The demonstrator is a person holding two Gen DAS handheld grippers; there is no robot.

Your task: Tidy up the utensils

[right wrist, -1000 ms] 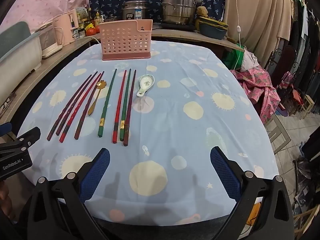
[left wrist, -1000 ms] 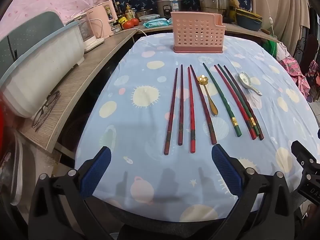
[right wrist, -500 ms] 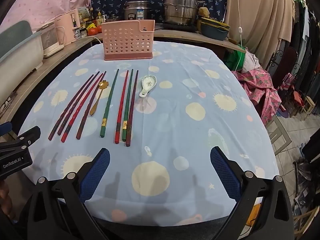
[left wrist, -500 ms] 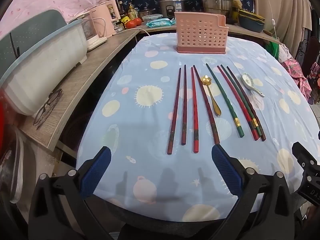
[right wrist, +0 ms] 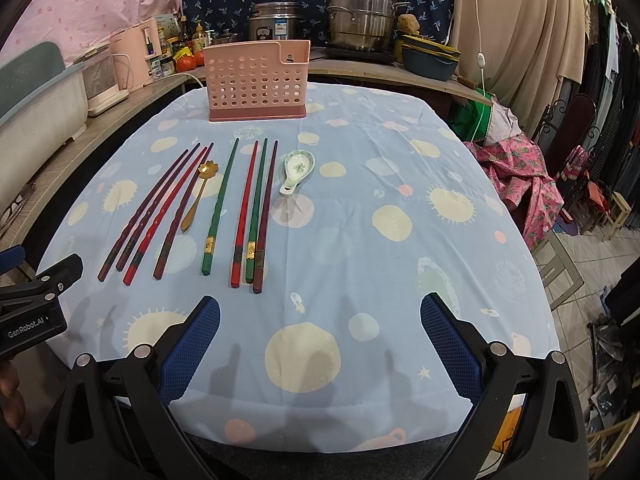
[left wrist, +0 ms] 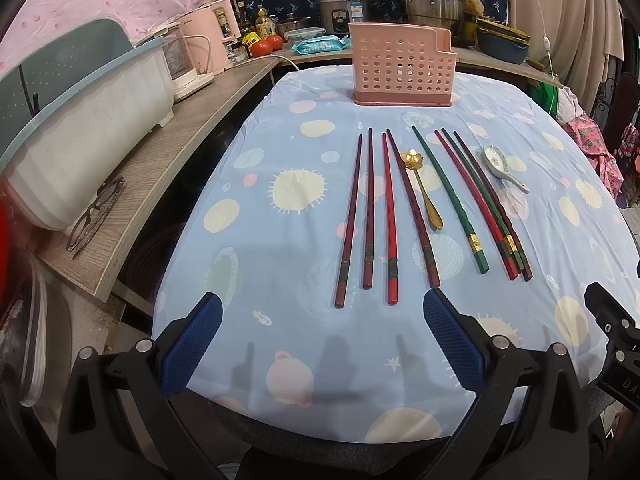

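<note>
with both claws hanging spread and empty over the near edge of the table, nothing is picked up yet and the step in hand looks like choosing and reaching for the first utensil. the left gripper (left wrist: pixel 320 340) has its blue pads wide apart, pointing at the butt ends of the four dark red chopsticks (left wrist: pixel 370 216), which lie side by side just beyond it. the right gripper (right wrist: pixel 320 340) is equally released, with only bare cloth between its pads; the green and red chopsticks (right wrist: pixel 250 208) lie ahead and to its left.

outward from there, a gold spoon (left wrist: pixel 424 190) sits between the two chopstick groups, and a white ceramic spoon (right wrist: pixel 298 170) lies at the right end of the row. the pink perforated holder (left wrist: pixel 402 66) stands upright at the far side of the tablecloth (right wrist: pixel 400 240), well apart from everything it should receive.

to do this well, i would take one chopstick at a time near its thick end, coming down with the pads either side of it. the third and fourth red sticks nearly meet at their far tips, and the rightmost three lie almost touching, so a careless closing could catch two or nudge the neighbours.
</note>
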